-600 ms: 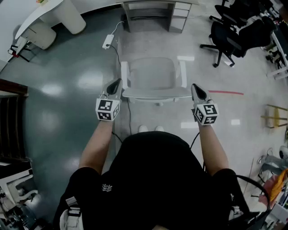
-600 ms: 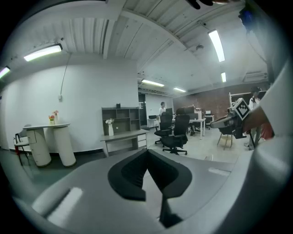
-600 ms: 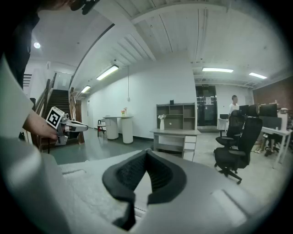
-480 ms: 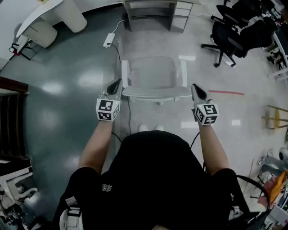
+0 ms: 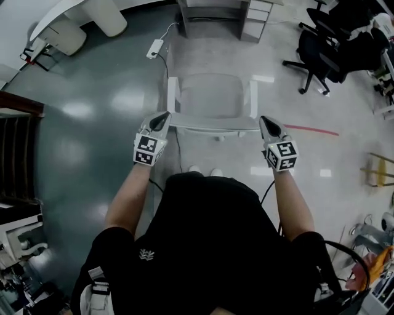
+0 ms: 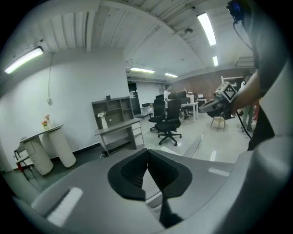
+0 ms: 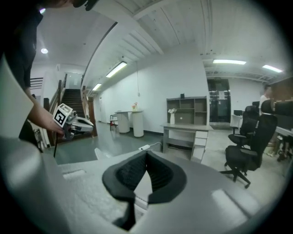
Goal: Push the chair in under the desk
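Floor (image 5: pixel 92 111): glossy, dark grey-green at left, pale at right, with a red strip (image 5: pixel 311 130) on the pale part.
Desk (image 5: pixel 215 7): grey, at the far edge of the head view, drawers on its right side.
Chair (image 5: pixel 212 101): white, with armrests, facing the desk, well apart from it, not under it.
Left gripper (image 5: pixel 162 117): jaws pressed together on nothing, tip at the chair back's left corner.
Right gripper (image 5: pixel 265 122): jaws clenched, empty, tip at the back's right corner.
Markings: black-and-white square markers on both cubes; white emblem (image 5: pixel 146 256) on the person's black shirt, too small to read.
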Motion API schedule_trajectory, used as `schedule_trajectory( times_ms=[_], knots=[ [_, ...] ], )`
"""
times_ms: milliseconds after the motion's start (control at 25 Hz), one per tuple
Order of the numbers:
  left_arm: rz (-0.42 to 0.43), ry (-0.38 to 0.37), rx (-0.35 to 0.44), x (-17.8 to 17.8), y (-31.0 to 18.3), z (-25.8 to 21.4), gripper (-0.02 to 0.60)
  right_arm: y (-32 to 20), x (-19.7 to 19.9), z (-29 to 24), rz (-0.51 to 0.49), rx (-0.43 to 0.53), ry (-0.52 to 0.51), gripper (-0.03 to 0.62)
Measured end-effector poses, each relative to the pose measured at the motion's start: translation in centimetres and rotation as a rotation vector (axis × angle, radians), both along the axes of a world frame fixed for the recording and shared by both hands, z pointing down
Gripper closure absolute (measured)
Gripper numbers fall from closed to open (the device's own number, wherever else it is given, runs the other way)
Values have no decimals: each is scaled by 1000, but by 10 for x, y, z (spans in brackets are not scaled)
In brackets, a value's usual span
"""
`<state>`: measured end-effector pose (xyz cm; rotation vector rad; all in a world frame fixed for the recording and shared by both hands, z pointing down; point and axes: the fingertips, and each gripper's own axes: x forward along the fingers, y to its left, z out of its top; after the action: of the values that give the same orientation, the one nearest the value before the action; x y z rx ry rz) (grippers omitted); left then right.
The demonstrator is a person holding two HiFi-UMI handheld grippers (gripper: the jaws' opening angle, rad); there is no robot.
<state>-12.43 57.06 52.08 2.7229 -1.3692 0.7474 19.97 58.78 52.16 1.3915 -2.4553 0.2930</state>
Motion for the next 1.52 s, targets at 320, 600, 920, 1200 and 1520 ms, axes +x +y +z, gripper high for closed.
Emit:
schedule_trajectory(
  times_ms=[320, 600, 920, 1200, 1520],
  knots=[
    [343, -426, -200, 34, 44, 113, 353, 38, -53, 97, -470, -171, 333, 418],
    [427, -601, -236, 34, 23, 153, 301, 18, -74, 135, -581, -174, 544, 404],
    [482, -652, -316, 32, -3, 185, 359, 11, -85, 169, -683, -246, 625, 422],
    [519, -650, -353, 34, -35, 185, 362, -18, -82, 169, -685, -269, 643, 445],
    [534, -655, -358, 40, -83, 188, 370, -67, -75, 171, -636, -303, 642, 455]
  ],
)
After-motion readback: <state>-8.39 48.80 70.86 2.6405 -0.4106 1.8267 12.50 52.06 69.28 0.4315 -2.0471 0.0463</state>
